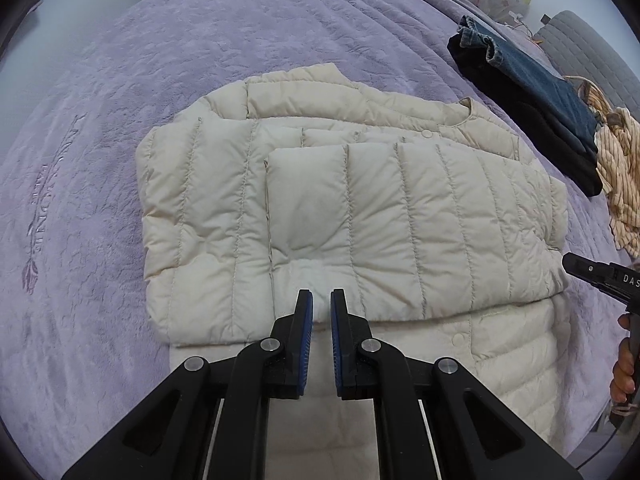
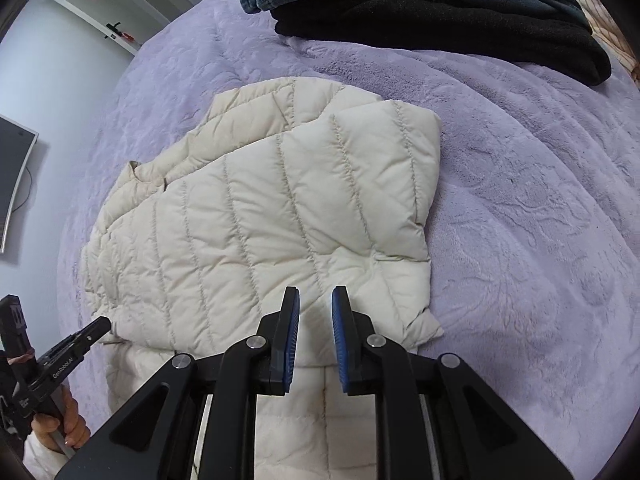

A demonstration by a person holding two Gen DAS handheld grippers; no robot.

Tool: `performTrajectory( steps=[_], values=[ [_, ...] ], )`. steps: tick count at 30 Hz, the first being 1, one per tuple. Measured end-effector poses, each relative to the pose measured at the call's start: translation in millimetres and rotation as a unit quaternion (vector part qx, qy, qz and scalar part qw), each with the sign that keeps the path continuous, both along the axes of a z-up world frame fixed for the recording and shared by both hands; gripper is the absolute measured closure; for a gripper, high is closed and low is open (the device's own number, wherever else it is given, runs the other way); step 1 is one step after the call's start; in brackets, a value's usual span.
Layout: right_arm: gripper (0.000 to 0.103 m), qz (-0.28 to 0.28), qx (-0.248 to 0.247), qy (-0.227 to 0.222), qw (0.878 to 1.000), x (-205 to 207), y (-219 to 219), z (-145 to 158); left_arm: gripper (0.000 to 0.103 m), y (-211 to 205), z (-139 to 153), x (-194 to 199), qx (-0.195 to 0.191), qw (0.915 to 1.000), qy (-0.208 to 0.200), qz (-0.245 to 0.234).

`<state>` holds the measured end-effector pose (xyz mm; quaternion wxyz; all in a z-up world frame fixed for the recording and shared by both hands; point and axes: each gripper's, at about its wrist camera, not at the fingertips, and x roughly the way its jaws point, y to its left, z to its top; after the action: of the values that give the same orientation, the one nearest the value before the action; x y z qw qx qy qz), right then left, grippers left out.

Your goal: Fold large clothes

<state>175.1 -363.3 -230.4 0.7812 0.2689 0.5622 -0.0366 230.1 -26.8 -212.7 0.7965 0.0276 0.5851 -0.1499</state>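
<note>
Two grippers hang over the bed [image 1: 120, 92], both tipped steeply down at the jacket [image 1: 360, 208]. The left gripper [image 1: 321, 298] has its blue pads [image 1: 307, 344] pulled in with only a thin slit between them, and nothing is in the slit. The right gripper [image 2: 315, 294] has a small gap between its pads [image 2: 291, 344], and nothing is held there either. In the right view, a hand [image 2: 66, 420] at the lower left grips the handle of the left tool. In the left view, fingers [image 1: 624, 364] at the right edge wrap the other handle.

The jacket is cream and puffy, with stitched lines running across it. It lies flat in the middle of the purple bed cover. Its sides and sleeves are folded in over the front, so it makes a thick block shape. The round neck and a snap button [image 1: 427, 134] show at the far side. The bottom part is unfolded and reaches under the grippers. Jeans [image 1: 532, 80] on a black garment [image 1: 560, 152] sit near the far right edge of the bed, well apart from the jacket.
</note>
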Motion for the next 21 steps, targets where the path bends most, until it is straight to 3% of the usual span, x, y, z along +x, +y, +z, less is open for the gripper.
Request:
performTrajectory(
  steps=[1, 2, 3, 12, 16, 19, 20, 21],
  values=[
    [0.061, 0.002, 0.000, -0.002, 1.000, -4, 4, 6, 0.093, 1, 4, -4, 0.002, 1.0000, 0.001, 0.000],
    [0.041, 0.003, -0.001, -0.006, 1.000, -9, 8, 11, 0.093, 1, 8, -8, 0.004, 1.0000, 0.002, 0.001],
    [0.035, 0.004, -0.002, -0.012, 1.000, -14, 12, 18, 0.093, 2, 12, -12, 0.004, 1.0000, 0.003, 0.001],
    [0.035, 0.010, -0.007, -0.010, 1.000, -43, 38, 48, 0.093, 10, 34, -42, 0.031, 0.9995, 0.005, -0.005],
    [0.024, 0.009, -0.007, -0.018, 1.000, -54, 47, 62, 0.092, 16, 40, -50, 0.037, 0.9993, 0.007, -0.001],
    [0.023, 0.014, -0.015, -0.020, 1.000, -62, 56, 72, 0.090, 24, 45, -58, 0.031, 0.9995, 0.006, 0.004],
    [0.023, 0.016, -0.015, -0.019, 1.000, -65, 58, 75, 0.078, 26, 46, -61, 0.030, 0.9995, 0.006, 0.006],
    [0.022, 0.016, -0.014, -0.018, 1.000, -68, 60, 76, 0.020, 29, 47, -63, 0.032, 0.9994, 0.007, 0.010]
  ],
)
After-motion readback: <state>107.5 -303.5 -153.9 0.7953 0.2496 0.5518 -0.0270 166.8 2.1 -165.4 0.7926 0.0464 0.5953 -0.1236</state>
